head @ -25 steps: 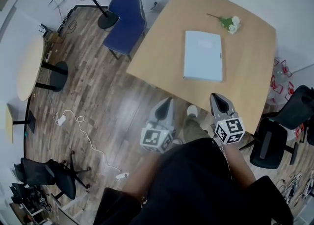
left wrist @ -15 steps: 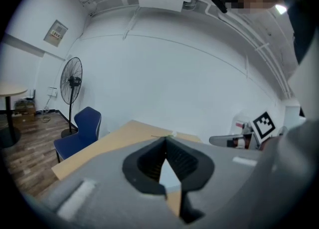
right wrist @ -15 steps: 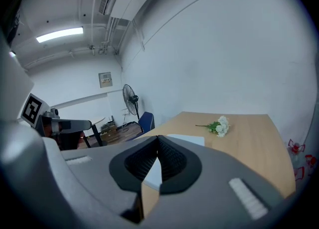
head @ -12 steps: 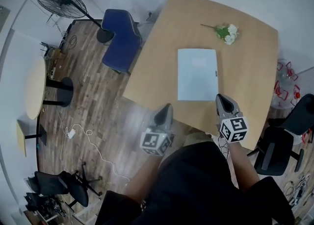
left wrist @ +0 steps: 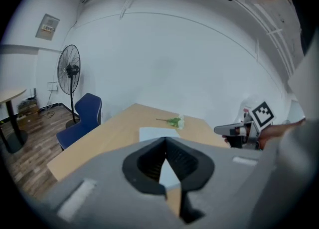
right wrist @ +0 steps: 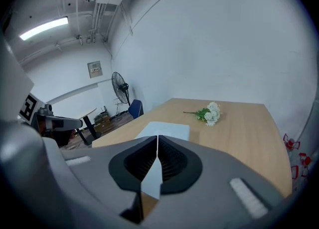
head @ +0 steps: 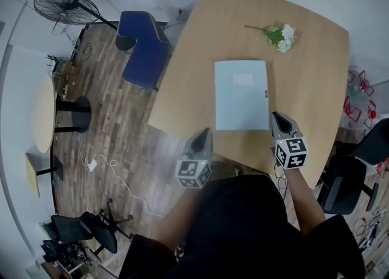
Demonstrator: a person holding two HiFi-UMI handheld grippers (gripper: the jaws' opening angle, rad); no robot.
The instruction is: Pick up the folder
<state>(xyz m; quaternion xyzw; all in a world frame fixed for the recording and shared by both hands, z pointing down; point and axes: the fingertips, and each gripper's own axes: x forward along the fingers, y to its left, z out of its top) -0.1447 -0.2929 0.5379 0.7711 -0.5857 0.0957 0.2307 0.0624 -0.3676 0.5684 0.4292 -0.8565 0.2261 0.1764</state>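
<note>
folder (head: 241, 94) flat on wooden table (head: 188, 71)

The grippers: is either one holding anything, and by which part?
Nothing is held. The left gripper and the right gripper both have empty, shut jaws; the folder lies flat on the table.

The wooden table (head: 188, 77) bears a pale blue folder (head: 241, 94) (lying flat) and a flower sprig (head: 279, 33).

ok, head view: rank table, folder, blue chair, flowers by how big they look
1. table
2. folder and blue chair: about alike, so not ranked. The chair also sits lower, farther from the camera.
3. flowers
</note>
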